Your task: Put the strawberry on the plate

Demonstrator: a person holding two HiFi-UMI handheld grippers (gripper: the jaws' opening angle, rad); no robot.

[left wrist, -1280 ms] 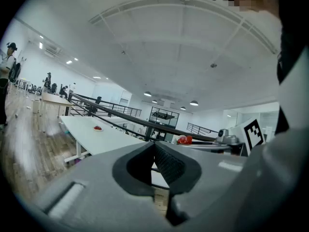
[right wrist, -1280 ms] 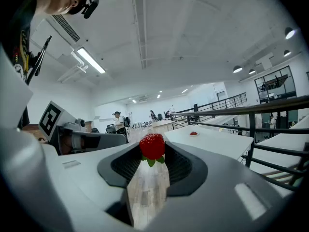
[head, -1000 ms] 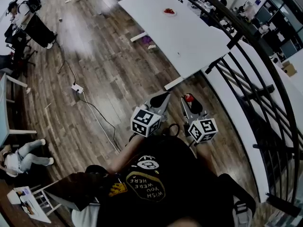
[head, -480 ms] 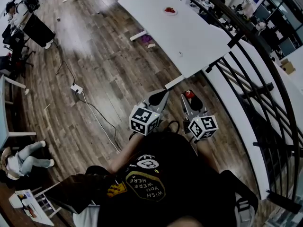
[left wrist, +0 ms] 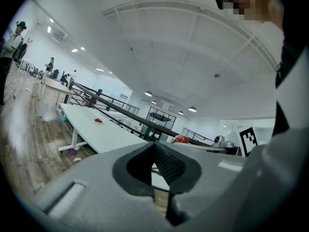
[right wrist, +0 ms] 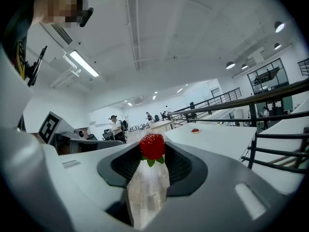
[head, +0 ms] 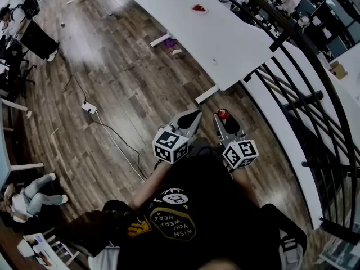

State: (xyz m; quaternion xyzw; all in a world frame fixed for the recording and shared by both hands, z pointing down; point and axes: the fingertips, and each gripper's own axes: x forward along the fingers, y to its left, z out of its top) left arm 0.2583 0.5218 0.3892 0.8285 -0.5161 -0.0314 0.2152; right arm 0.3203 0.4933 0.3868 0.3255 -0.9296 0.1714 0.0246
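Long white rectangular table (head: 236,44) lies ahead, well apart from me. My left gripper (head: 196,115): jaws together, empty. Right gripper (head: 224,120) is clamped at its tips on the small red strawberry (right wrist: 152,146), over the wood floor (head: 124,77), short of tabletop's near corner. Small white plate (head: 203,10) sits by tabletop's far end. Berry's prob. light, soft, bruisable; hold its sides w/ gentle squeeze.

The person is wearing a black, yellow-printed T-shirt (head: 180,221), and the grey left tongs (head: 194,116) and right tongs (head: 224,117) are bearing black-and-white marker cubes (head: 170,145).
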